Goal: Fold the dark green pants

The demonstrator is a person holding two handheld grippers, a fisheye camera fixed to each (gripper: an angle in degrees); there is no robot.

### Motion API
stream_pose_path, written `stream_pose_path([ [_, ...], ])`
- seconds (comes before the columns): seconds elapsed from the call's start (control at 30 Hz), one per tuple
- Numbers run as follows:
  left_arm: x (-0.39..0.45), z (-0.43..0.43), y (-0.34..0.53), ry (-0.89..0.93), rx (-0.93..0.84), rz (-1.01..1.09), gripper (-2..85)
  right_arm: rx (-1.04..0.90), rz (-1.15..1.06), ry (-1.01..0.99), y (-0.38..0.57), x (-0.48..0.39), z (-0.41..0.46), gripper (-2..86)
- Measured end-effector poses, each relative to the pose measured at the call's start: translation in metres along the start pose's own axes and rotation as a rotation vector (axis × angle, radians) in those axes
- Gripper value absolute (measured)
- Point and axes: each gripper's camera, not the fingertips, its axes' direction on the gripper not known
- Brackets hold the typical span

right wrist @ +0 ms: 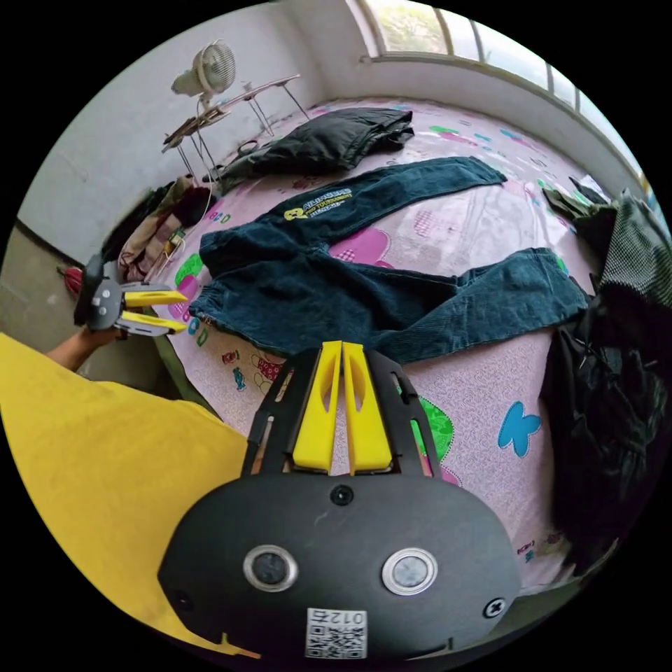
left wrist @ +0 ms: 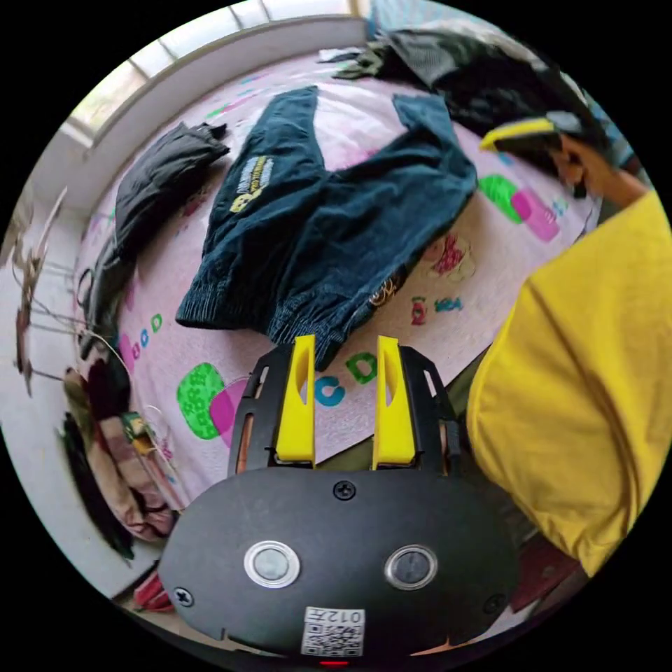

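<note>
The dark green pants lie spread flat on the bed, legs apart; left gripper fingers stand wide and empty, right gripper fingers nearly closed, empty.

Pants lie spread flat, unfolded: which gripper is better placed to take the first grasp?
Probably left. The left gripper hovers open right at the waistband of the dark green pants; the right gripper is shut, near a leg's edge.

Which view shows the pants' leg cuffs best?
Right gripper view: the pants lie spread on the bed, both legs running out to their cuffs. Left gripper view shows the pants waistband-first, legs foreshortened, one cuff by dark clothes.
</note>
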Motion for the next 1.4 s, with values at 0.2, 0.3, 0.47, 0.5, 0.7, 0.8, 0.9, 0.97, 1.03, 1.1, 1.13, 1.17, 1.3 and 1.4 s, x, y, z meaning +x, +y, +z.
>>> stream_pose_path([
  [0.2, 0.028, 0.046, -0.024, -0.168, -0.081, 0.029, 10.1, 0.058, 0.25, -0.055, 0.025, 0.082, -0.016, 1.2],
  [0.3, 0.036, 0.067, -0.032, -0.166, -0.155, 0.058, 7.4, 0.079, 0.374, -0.056, 0.037, 0.127, -0.024, 1.0],
  [0.47, 0.037, 0.067, -0.029, -0.152, -0.188, 0.054, 4.6, 0.089, 0.509, -0.045, 0.061, 0.191, -0.035, 0.9],
  [0.5, 0.034, 0.069, -0.022, -0.154, -0.215, 0.04, 4.2, 0.084, 0.516, -0.041, 0.063, 0.195, -0.036, 1.0],
  [0.7, 0.006, 0.084, 0.043, -0.269, -0.425, -0.056, 2.6, 0.072, 0.576, -0.005, 0.085, 0.239, -0.037, 1.7],
  [0.8, -0.01, 0.093, 0.068, -0.286, -0.495, -0.123, 2.2, 0.09, 0.675, -0.042, 0.095, 0.275, -0.035, 3.0],
  [0.9, -0.011, 0.099, 0.072, -0.278, -0.501, -0.119, 2.0, 0.06, 0.822, -0.117, 0.111, 0.312, -0.022, 5.7],
  [0.97, -0.01, 0.104, 0.069, -0.282, -0.519, -0.121, 1.9, 0.092, 0.892, -0.08, 0.126, 0.327, -0.027, 7.3],
  [1.03, -0.008, 0.108, 0.068, -0.282, -0.528, -0.134, 1.9, 0.132, 0.903, -0.049, 0.133, 0.335, -0.035, 7.4],
  [1.1, -0.007, 0.113, 0.071, -0.274, -0.531, -0.151, 1.8, 0.15, 0.909, -0.079, 0.137, 0.347, -0.037, 7.5],
  [1.13, -0.007, 0.113, 0.072, -0.272, -0.53, -0.155, 1.8, 0.145, 0.918, -0.098, 0.138, 0.355, -0.035, 7.7],
  [1.17, -0.008, 0.114, 0.074, -0.265, -0.526, -0.17, 1.7, 0.12, 0.922, -0.11, 0.137, 0.363, -0.03, 7.9],
  [1.3, -0.016, 0.111, 0.08, -0.232, -0.504, -0.245, 1.6, 0.081, 0.926, -0.105, 0.129, 0.374, -0.017, 7.9],
  [1.4, -0.017, 0.107, 0.087, -0.238, -0.487, -0.27, 1.6, 0.022, 0.881, -0.042, 0.119, 0.372, -0.013, 6.2],
])
